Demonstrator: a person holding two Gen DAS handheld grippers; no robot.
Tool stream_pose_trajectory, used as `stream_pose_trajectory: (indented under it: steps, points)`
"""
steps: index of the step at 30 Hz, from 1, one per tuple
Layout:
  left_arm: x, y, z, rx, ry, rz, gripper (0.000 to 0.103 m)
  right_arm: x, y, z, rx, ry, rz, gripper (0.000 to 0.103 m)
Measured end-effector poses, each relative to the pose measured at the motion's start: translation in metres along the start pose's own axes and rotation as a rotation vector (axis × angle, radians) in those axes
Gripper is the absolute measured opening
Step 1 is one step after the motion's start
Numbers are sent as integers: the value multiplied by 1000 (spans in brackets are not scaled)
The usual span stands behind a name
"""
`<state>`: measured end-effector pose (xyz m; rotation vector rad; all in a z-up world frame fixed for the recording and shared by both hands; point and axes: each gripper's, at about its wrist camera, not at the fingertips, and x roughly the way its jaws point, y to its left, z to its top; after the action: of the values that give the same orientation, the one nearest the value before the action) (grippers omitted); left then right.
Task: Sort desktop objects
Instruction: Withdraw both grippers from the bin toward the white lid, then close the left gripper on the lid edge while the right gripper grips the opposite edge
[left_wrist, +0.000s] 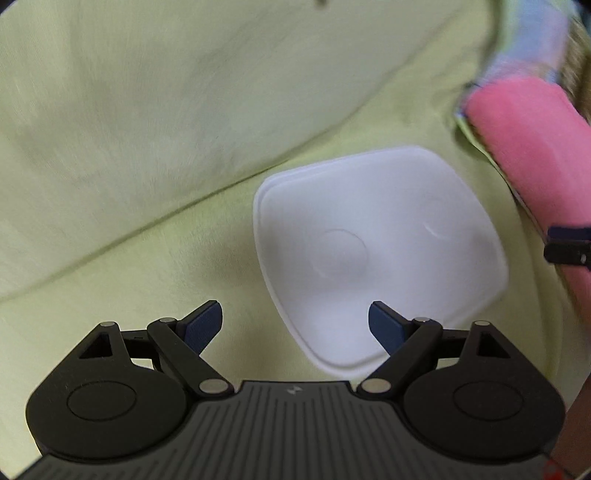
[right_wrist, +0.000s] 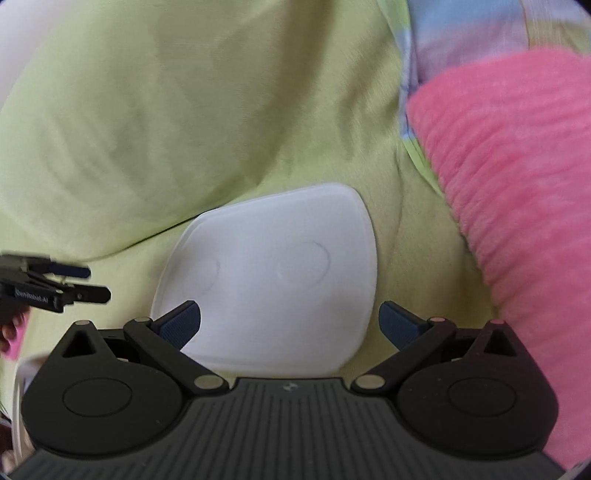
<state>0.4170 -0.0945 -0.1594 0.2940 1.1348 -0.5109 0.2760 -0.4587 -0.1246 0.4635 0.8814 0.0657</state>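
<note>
The only readable lettering is white print on the black body of the left gripper (right_wrist: 79, 282), seen in the right wrist view; it looks like "enRobot.AI", its start cut off. Nothing else carries legible text.

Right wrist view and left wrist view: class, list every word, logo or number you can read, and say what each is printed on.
"enRobot.AI", start cut off, blurred: on the left gripper body, seen side-on in the right wrist view.
Small emblem, no letters: on each gripper's ribbed housing.
White lid: embossed circles only, no text.
</note>
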Motion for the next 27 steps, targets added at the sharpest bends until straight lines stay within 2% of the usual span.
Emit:
stream_pose_trajectory:
  steps: [4, 8, 10, 12, 13, 15, 16, 17, 21, 22, 23, 24, 25, 27]
  points:
    - [29, 20, 11, -113, 51, -29, 88, 31, -19, 13, 63, 31, -12, 102]
    - [53, 29, 13, -176, 87, -48, 84, 52, -39, 17, 156, 50, 0, 102]
    - [60, 31, 11, -196, 93, -54, 80, 59, -46, 19, 200, 44, 10, 101]
    - [65, 32, 10, -211, 100, -61, 68, 64, -52, 20, 233, 38, 17, 99]
    - [68, 31, 9, -217, 101, -67, 66, 67, -54, 21, 246, 36, 20, 95]
    - [73, 31, 8, -229, 103, -79, 52, 72, -59, 22, 270, 33, 13, 86]
    - [75, 31, 7, -233, 106, -87, 47, 74, -60, 22, 280, 35, 12, 76]
    - [76, 30, 6, -237, 108, -94, 38, 76, -61, 21, 287, 40, 11, 68]
    - [71, 27, 9, -224, 91, -80, 33, 83, -63, 19, 279, 68, -4, 48]
    - [71, 26, 9, -221, 88, -79, 31, 84, -62, 18, 269, 72, -18, 36]
    - [70, 27, 9, -222, 87, -86, 24, 85, -61, 18, 258, 76, -35, 28]
    - [70, 28, 9, -224, 90, -98, 13, 86, -62, 17, 253, 77, -48, 25]
    - [70, 27, 8, -223, 97, -110, 10, 86, -63, 16, 255, 76, -56, 21]
    - [70, 24, 6, -212, 109, -126, 10, 86, -65, 14, 262, 75, -64, 16]
